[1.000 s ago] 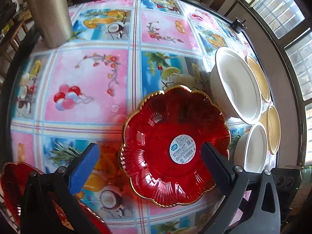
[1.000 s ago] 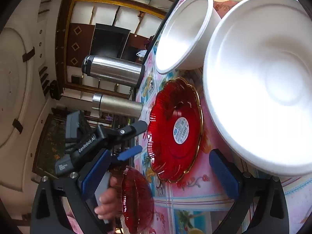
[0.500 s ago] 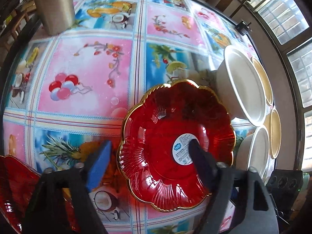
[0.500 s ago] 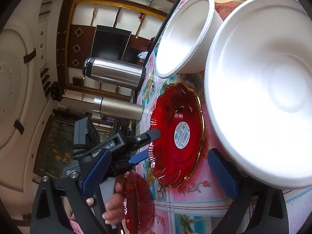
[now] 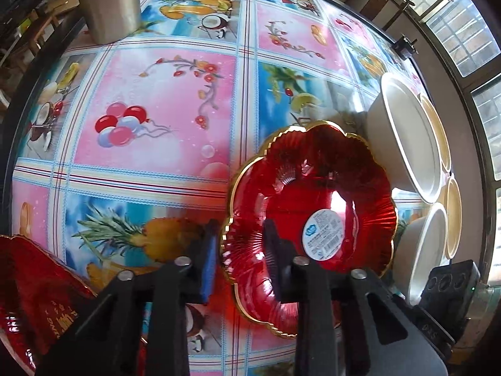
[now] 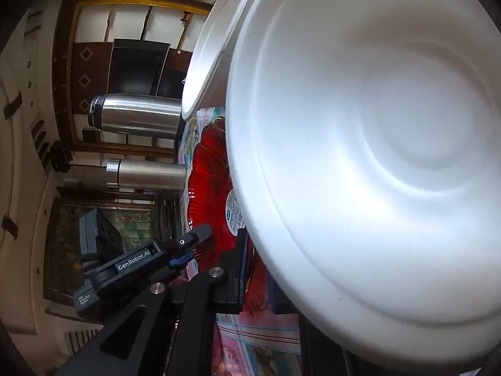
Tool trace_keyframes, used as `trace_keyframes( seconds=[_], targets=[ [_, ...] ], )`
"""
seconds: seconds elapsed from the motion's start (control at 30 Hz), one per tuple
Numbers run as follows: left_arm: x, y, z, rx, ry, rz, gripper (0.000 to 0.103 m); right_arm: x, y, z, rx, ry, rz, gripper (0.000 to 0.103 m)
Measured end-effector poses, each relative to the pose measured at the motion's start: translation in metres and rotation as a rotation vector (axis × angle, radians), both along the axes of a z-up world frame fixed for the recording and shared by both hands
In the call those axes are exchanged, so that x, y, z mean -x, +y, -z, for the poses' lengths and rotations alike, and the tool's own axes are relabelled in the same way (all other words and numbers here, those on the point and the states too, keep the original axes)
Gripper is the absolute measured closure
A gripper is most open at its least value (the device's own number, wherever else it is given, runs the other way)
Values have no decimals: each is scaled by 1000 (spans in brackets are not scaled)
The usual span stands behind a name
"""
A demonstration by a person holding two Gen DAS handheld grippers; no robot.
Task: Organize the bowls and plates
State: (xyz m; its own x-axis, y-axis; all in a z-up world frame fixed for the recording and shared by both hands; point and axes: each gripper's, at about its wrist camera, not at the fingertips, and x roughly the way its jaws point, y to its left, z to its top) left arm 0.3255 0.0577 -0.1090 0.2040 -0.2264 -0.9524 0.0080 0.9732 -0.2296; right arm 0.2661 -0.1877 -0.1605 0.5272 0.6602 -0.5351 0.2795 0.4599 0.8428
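Both grippers have closed in since a moment ago.

The left gripper (image 5: 239, 260) now has its jaws pinching the near rim of the red scalloped plate with a gold edge (image 5: 313, 194), which lies on the fruit-print worktop (image 5: 156, 109). The right gripper (image 6: 258, 269) has its jaws grasping the rim of the big white foam bowl (image 6: 375, 156), which now fills its view. Another white bowl (image 5: 407, 138) and a steel flask (image 5: 106, 3) stand nearby. "GenRobot.AI" is printed on the left gripper.
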Motion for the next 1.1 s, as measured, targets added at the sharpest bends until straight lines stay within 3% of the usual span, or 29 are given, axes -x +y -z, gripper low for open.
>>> trace_keyframes(
  seconds=[0.33, 0.63, 0.87, 1.1],
  targets=[
    [6, -1, -4, -22, -26, -26, 86, 1, 4, -6, 35, -15, 8, 94],
    [31, -2, -31, -29, -113, -31, 93, 3, 10, -19, 139, -56, 5, 94],
    [73, 6, -59, -36, -229, -58, 93, 17, 28, -54, 260, -232, -18, 94],
    [145, 42, -87, -8, -356, -135, 93, 44, 67, -92, 342, -468, -111, 94]
  ],
)
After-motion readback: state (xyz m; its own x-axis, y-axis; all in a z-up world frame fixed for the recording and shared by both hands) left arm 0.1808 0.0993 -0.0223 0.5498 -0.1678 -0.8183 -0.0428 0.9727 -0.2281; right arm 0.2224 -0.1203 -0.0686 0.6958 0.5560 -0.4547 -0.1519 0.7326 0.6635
